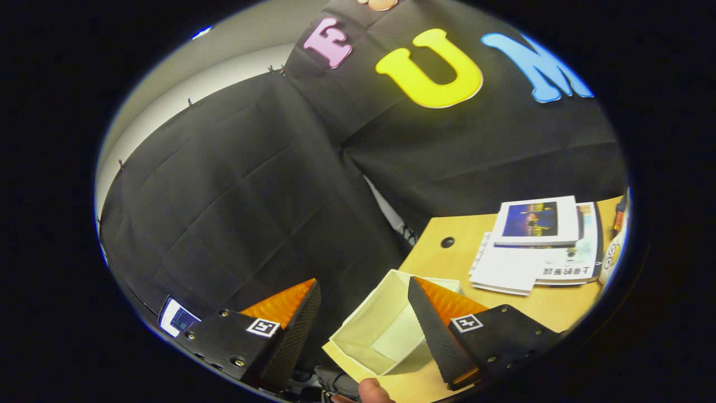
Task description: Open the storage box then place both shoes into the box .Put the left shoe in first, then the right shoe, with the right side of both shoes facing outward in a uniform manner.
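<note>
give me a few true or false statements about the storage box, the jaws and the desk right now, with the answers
1. The gripper has its jaws spread apart, holding nothing. True.
2. The cream storage box is open on top. True.
3. A shoe lies inside the box. False: its inside looks bare.
4. The stack of booklets lies in the box. False: it lies on the wooden desk, beyond the box.

No readable text on booklets (537,246).
</note>
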Demonstrator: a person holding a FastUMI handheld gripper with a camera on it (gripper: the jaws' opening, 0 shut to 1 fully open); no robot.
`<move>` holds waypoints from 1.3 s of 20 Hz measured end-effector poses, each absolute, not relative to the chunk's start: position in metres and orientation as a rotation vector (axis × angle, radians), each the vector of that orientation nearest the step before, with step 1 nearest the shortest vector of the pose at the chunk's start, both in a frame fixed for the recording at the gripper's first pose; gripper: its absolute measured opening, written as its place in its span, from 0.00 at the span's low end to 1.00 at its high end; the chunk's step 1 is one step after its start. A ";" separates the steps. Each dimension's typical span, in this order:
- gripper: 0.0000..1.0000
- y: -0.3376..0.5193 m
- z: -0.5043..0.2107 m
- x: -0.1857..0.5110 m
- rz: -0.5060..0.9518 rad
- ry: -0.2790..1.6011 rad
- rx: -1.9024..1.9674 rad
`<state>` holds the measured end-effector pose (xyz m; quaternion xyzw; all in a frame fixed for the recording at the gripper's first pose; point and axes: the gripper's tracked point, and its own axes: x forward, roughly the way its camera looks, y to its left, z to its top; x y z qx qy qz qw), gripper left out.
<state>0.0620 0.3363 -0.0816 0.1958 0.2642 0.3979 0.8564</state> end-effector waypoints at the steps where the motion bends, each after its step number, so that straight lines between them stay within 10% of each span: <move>1: 0.96 0.319 -0.084 0.061 0.796 0.539 0.406; 26: 0.95 0.193 -0.327 -0.005 0.390 0.862 0.238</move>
